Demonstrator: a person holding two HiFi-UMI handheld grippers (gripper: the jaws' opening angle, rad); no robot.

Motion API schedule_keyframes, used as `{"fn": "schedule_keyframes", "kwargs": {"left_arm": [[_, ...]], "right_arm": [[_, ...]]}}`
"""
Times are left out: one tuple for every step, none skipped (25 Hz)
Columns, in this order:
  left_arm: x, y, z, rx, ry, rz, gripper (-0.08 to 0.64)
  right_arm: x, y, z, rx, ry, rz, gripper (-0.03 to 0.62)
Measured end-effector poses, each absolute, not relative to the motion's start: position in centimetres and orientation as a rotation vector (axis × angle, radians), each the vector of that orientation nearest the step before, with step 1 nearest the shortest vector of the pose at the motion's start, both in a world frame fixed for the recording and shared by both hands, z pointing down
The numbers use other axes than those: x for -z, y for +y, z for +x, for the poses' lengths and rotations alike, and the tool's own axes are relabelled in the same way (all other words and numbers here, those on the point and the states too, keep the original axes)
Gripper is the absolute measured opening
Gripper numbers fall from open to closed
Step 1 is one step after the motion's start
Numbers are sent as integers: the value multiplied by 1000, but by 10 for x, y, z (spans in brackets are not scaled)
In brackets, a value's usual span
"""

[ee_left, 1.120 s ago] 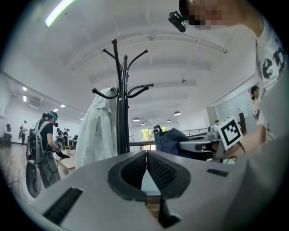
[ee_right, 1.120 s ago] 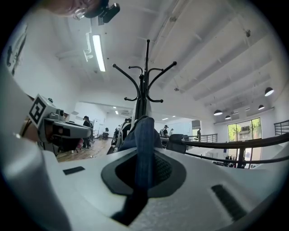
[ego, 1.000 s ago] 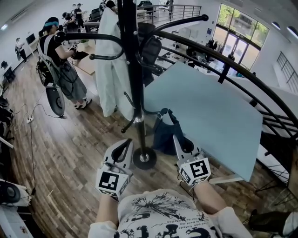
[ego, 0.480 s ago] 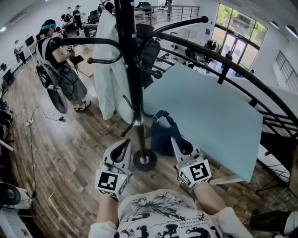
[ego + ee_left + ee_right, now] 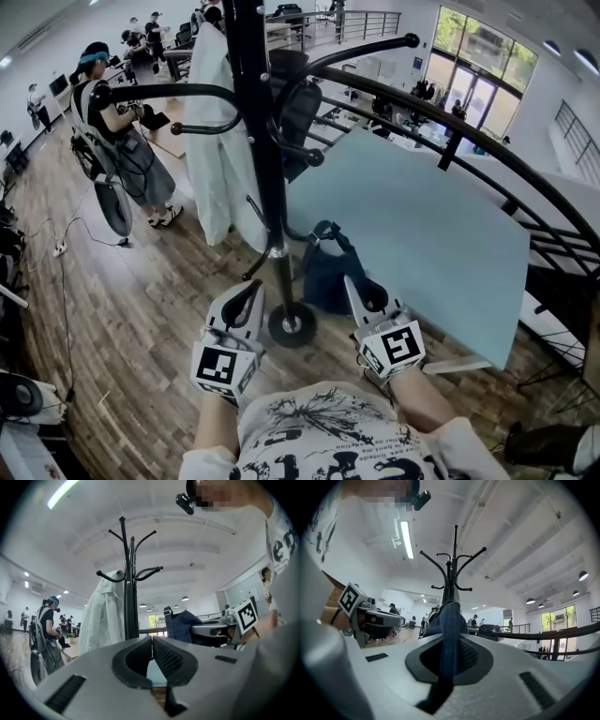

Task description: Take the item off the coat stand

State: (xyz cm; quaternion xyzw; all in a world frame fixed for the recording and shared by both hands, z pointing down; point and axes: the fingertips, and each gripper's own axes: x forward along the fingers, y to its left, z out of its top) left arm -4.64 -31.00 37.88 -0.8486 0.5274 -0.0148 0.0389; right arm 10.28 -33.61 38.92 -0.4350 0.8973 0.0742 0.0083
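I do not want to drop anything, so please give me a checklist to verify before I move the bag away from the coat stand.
1. Right gripper shut on the bag strap: ok.
2. Bag apart from the coat stand pole, in the left gripper view: ok.
3. Left gripper shut and empty, free to help: ok.
4. White coat hangs on the stand, not touching the bag: ok.
5. Place to put the bag down: cannot tell.

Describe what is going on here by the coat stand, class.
A person works two hand-held grippers. The right hand-held gripper is shut on the strap of a dark blue bag, low beside the coat stand. The left hand-held gripper is shut and empty. A white coat hangs on the stand.
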Motion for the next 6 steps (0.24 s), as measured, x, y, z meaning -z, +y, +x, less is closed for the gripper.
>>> {"fn": "schedule_keyframes", "kwargs": {"left_arm": [[-379,-311,-47,45,1617,-2602,5],[-381,-311,-47,42,1610,-2602,5],[-384,-312,-47,39,1601,-2601,5],[-386,-312,-48,36,1593,-2599,5],[-388,-312,-48,35,1587,-2596,5],[-389,-313,-48,34,1582,-2593,5]], "right_arm": [[-390,-337,102,-232,2806,-1361,6],[-390,-337,102,-232,2807,-1365,6],[-391,-338,102,-232,2809,-1368,6],[-391,-339,102,-231,2810,-1371,7],[-392,-339,101,-229,2811,-1374,7],[-392,-340,101,-227,2811,-1376,7]]}}
